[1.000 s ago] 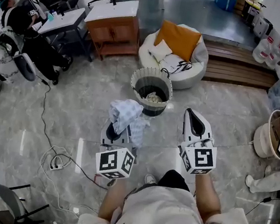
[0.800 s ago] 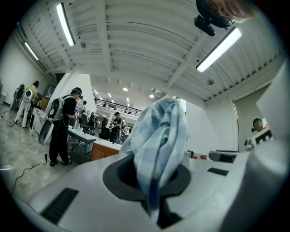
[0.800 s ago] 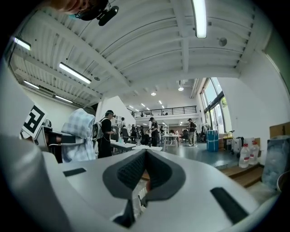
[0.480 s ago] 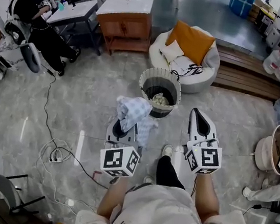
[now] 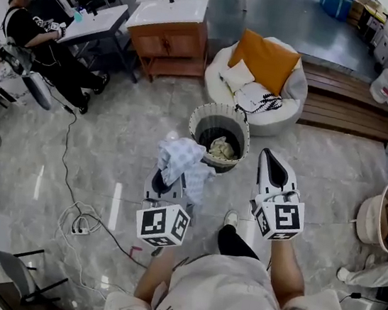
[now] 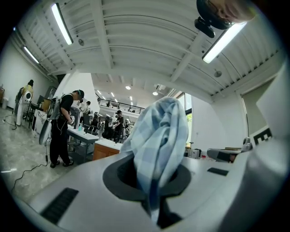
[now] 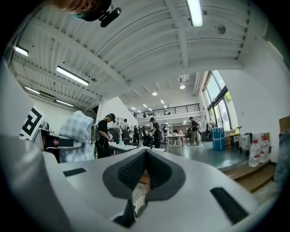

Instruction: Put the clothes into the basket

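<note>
We are at the carrying step: our left gripper (image 5: 167,180) is clamped on a soft, crumpled checked cloth (image 5: 178,157) of light blue. The cloth bulges above the jaws, near the round ribbed basket (image 5: 198,118) but not yet over it, while our right gripper (image 5: 270,160) has its jaws pressed together on nothing. The basket already holds some pale clothes (image 5: 222,147), and we judge the next move calls for bringing the limp fabric above the rim before parting the jaws.

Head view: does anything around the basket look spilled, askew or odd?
Nothing spilled; the basket stands upright with clothes inside. Only a loose cable lies tangled on the floor at lower left.
</note>
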A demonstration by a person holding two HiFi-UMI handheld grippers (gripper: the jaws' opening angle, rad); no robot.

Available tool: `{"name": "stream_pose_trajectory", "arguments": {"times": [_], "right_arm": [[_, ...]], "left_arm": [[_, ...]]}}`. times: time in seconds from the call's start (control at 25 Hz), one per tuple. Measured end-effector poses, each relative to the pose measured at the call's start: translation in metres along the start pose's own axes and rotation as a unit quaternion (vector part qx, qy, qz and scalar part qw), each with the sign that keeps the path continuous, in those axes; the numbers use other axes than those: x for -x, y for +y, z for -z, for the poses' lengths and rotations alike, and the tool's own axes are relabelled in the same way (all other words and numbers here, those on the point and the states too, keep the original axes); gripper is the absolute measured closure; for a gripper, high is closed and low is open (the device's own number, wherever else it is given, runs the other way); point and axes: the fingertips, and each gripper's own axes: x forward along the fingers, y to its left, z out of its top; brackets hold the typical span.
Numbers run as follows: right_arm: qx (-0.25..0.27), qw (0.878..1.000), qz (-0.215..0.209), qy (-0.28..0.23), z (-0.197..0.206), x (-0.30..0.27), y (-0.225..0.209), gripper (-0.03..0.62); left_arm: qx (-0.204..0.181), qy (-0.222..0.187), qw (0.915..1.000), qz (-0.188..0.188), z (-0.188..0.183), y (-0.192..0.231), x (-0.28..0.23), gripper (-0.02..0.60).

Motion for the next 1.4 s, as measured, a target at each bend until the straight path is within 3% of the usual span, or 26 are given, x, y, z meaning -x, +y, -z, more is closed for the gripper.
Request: {"name": "stream_pose_trajectory", "arguments": {"times": [0.68,0.92,1.4], "right_arm": [[-0.039,0.999,-0.02,-0.02,-0.003,-0.12,-0.137,0.606],[-0.05,0.998,-0.023,-0.035,0.01,-0.15,-0.153,0.606],[-0.043,0.999,-0.007,-0.006,0.026,-0.246,-0.156,0.606]], "left_arm": [[-0.015,-0.003,0.9999,-0.006,-0.011,-0.057,-0.175,0.546],[-0.014,0.009,0.9997,0.021,0.0,-0.061,-0.222,0.546],[-0.01,0.045,0.9966,0.068,0.024,-0.023,-0.316,0.546]]}}
